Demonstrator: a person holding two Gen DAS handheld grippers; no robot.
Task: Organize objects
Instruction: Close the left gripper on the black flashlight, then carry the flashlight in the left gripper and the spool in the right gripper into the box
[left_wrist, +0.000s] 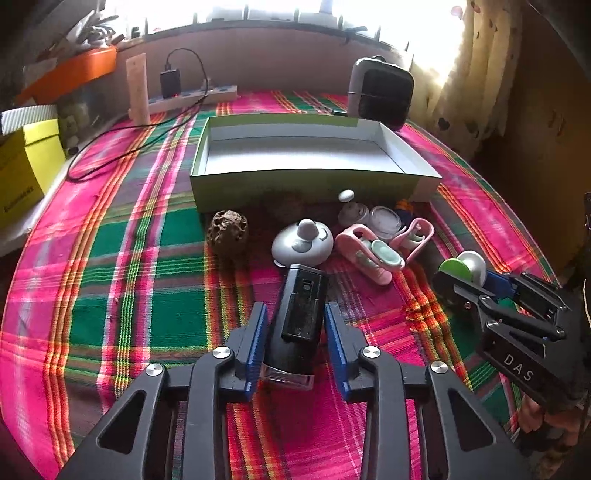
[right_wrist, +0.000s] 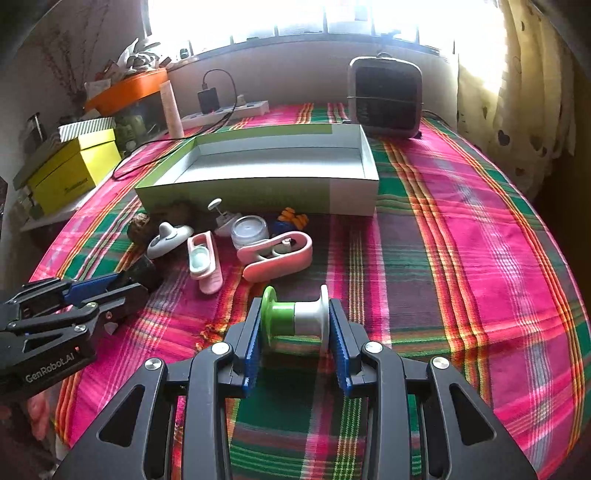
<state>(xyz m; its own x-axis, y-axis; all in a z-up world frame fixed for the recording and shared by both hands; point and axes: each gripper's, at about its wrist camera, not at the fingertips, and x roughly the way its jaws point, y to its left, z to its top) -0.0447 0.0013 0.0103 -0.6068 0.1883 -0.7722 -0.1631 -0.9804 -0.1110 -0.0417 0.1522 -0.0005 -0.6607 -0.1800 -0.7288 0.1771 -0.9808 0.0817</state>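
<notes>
My left gripper (left_wrist: 295, 325) had its 2 blue-padded fingers (left_wrist: 256, 332) drawn in against the sides of a black rectangular device (left_wrist: 297, 314) with a clear end, which lay on the plaid cloth (left_wrist: 147, 258) covering the tabletop. My right gripper (right_wrist: 295, 328) held a green-and-white spool (right_wrist: 295, 315) crosswise, 1 pad on the green flange and 1 on the white flange.

Beyond the black device I saw a grey domed lid with a knob (left_wrist: 303, 243), a brown pitted lump (left_wrist: 227, 232) to its left, and to its right a pink clip (left_wrist: 369, 254) with a pale green part, a second pink clip (left_wrist: 413, 234), a small clear jar (left_wrist: 386, 221) and a white knobbed piece (left_wrist: 349, 208). All of these sat just in front of an open green-and-white cardboard box (left_wrist: 314, 184), whose white interior showed nothing inside. Behind the box stood a dark square appliance (left_wrist: 382, 92), and a power strip (left_wrist: 192, 98) lay by the wall at the far left.
</notes>
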